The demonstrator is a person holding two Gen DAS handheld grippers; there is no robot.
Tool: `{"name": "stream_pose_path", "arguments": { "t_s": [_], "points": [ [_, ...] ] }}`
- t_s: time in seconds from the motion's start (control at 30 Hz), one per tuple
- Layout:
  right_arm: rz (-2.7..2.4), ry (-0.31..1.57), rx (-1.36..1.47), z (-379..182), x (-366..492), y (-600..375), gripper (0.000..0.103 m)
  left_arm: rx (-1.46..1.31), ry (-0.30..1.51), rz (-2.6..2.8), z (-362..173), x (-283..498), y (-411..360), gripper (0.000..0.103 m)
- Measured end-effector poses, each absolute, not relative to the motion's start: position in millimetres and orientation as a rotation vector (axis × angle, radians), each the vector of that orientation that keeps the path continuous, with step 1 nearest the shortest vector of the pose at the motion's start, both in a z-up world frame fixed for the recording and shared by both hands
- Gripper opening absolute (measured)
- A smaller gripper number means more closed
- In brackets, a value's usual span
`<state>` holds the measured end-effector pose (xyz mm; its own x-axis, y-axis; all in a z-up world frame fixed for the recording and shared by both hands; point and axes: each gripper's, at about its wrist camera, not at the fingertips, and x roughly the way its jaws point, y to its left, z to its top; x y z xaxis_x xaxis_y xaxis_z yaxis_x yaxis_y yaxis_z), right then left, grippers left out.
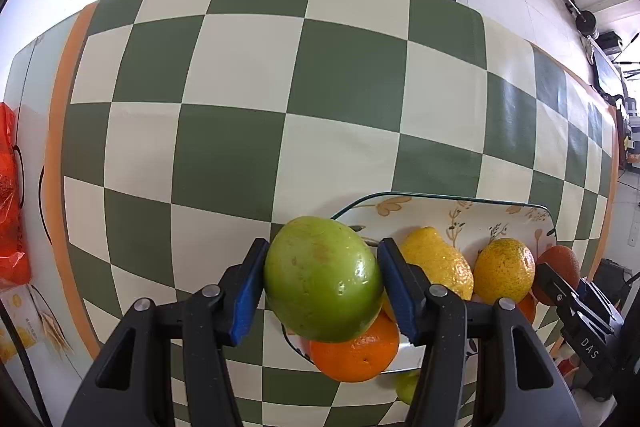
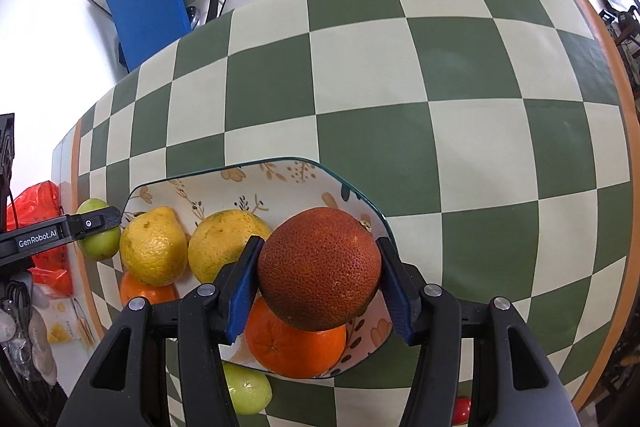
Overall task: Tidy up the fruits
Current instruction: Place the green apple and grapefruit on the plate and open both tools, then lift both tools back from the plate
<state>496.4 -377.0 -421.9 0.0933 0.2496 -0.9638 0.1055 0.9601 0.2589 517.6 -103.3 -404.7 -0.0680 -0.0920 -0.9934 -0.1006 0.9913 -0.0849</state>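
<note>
My left gripper is shut on a green fruit and holds it above the left rim of the flowered plate. My right gripper is shut on a dark red-brown orange above the plate. On the plate lie a yellow lemon, a yellow-green citrus and two oranges. The left gripper and its green fruit show at the left of the right wrist view. The right gripper's red-brown orange shows at the right of the left wrist view.
A light green fruit lies on the checkered tablecloth just off the plate's near edge. A red plastic bag sits at the table's left end. A small red object is at the near right. A blue chair stands beyond the table.
</note>
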Motion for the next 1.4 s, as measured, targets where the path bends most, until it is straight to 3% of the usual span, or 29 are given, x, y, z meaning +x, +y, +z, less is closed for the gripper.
{"name": "stream_pose_path", "arguments": {
  "t_s": [0.07,0.13,0.23,0.3,0.97,1.4],
  "points": [
    [0.103,1.488,0.274,-423.0,497.2,-374.7,0.059,-0.158,1.643,0.013,-406.1,516.1,-100.9,0.054],
    [0.097,1.482,0.252,-421.1,498.3,-372.2,0.073,-0.155,1.626,0.005,-404.5,514.6,-101.1,0.061],
    [0.092,1.491,0.247,-418.9,498.7,-370.9,0.087,-0.147,1.619,0.004,-402.0,512.1,-103.5,0.084],
    [0.077,1.494,0.229,-416.7,497.3,-369.6,0.091,-0.145,1.613,0.010,-398.8,509.4,-104.4,0.087],
    [0.028,1.327,0.036,-346.4,407.5,-343.5,0.095,-0.025,1.354,0.055,-322.9,389.1,-136.5,0.089],
    [0.032,1.167,0.065,-258.6,323.7,-356.1,0.096,0.002,1.160,0.025,-241.4,311.0,-152.8,0.089]
  ]
}}
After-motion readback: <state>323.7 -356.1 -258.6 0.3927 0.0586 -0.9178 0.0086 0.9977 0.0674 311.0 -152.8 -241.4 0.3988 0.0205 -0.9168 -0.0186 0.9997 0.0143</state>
